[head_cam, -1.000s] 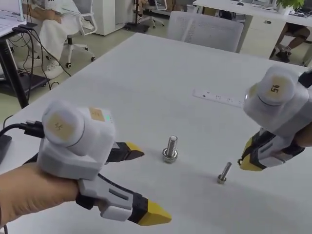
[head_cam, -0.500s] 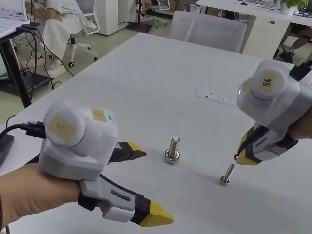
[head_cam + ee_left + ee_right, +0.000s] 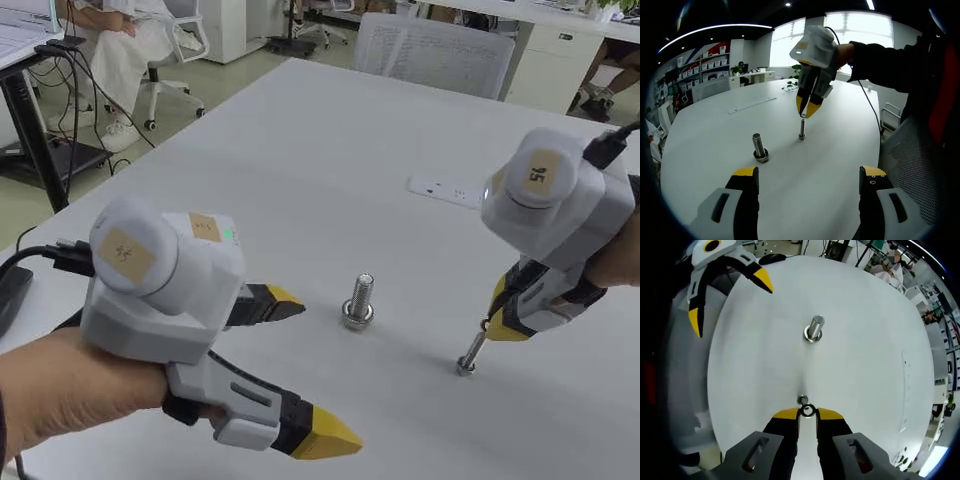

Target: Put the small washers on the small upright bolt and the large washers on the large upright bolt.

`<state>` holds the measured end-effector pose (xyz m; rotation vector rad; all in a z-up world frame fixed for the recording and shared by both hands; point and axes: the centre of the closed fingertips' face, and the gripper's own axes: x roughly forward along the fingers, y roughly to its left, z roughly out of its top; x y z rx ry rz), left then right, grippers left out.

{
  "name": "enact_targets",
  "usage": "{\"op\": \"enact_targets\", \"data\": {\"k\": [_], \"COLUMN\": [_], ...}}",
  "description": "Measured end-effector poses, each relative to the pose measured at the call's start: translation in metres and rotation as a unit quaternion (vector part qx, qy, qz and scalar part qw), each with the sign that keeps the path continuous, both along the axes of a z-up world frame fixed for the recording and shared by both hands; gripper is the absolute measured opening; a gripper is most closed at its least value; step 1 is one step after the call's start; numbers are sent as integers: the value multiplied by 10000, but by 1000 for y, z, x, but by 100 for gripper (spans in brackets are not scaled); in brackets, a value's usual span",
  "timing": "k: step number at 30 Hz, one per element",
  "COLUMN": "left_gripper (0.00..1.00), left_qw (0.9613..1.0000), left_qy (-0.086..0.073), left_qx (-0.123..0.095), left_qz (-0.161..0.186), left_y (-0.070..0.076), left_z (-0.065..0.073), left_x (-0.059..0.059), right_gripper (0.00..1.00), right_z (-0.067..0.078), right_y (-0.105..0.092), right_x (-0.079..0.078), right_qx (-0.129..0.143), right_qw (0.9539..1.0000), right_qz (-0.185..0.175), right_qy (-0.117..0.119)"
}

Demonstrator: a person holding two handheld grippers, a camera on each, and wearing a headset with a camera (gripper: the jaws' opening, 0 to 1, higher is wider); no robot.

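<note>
The large upright bolt (image 3: 358,299) stands mid-table with a wide metal ring at its foot; it is also in the left gripper view (image 3: 759,147) and the right gripper view (image 3: 814,328). The small upright bolt (image 3: 467,354) stands to its right. My right gripper (image 3: 491,326) hangs just above that bolt's top, shut on a small washer (image 3: 808,411) pinched between its tips, with the small bolt (image 3: 802,400) right in front. My left gripper (image 3: 310,370) is open and holds nothing, near the table's front, left of the large bolt. From the left gripper view (image 3: 809,175), the right gripper (image 3: 807,107) points down over the small bolt (image 3: 802,130).
A white strip (image 3: 445,190) lies flat on the white table (image 3: 300,150) behind the bolts. A grey chair (image 3: 430,55) stands past the far edge. Cables and a desk (image 3: 40,90) sit off the table's left side, where a person is seated.
My right gripper has moved left and down with the washer, closing in on the top of the small bolt. The left gripper has stayed open and has barely moved.
</note>
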<state>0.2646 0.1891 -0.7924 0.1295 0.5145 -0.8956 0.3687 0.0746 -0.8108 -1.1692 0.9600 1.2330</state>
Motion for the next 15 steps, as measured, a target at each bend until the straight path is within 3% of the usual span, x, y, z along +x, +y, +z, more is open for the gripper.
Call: {"op": "enact_targets", "data": {"k": [15], "left_gripper": [82], "left_qw": [10000], "left_qy": [-27], "left_qx": [-18], "left_qz": [-11], "left_y": [-1], "left_z": [2], "left_x": [-1], "right_gripper": [14], "right_z": [-6], "right_y": [2], "right_x": [-2], "right_qx": [-38], "right_qw": [10000], "right_qz": [29], "right_qy": [75]}}
